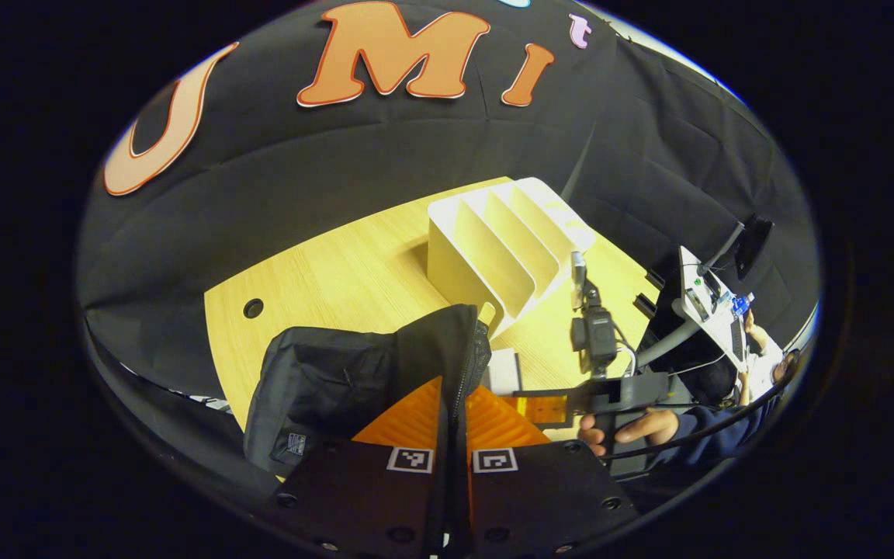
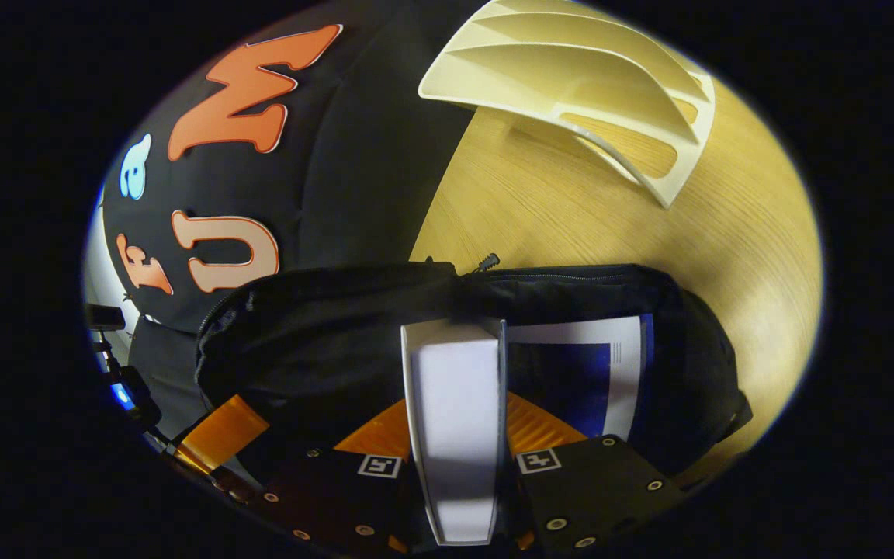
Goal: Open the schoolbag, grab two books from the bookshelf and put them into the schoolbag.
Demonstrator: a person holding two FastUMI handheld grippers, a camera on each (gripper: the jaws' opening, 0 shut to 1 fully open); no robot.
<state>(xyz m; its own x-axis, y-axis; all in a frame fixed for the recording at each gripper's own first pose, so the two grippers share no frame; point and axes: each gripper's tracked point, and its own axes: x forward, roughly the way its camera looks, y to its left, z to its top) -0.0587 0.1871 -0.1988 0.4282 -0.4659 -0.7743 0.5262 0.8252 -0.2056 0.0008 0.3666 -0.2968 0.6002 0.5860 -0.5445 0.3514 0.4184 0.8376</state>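
The black schoolbag point(image 1: 323, 388) stands on the wooden table point(image 1: 338, 272), and my left gripper point(image 1: 453, 407) is shut on its raised zipper flap point(image 1: 459, 349), holding the mouth apart. In the right gripper view the schoolbag point(image 2: 323, 341) gapes open with a blue and white book point(image 2: 594, 373) lying inside. My right gripper point(image 2: 455, 427) is shut on a white book point(image 2: 455, 373), held edge-on just above the bag's opening. The white bookshelf point(image 1: 501, 241) stands behind the bag, and its slots point(image 2: 594, 70) hold nothing.
A hand point(image 1: 637, 427) holds the right gripper point(image 1: 563, 404) beside the bag. A small camera on a stand point(image 1: 593, 330) rises near the shelf. A desk with a screen point(image 1: 715, 310) and a seated person lies beyond the table's right edge. A round hole point(image 1: 253, 308) marks the tabletop.
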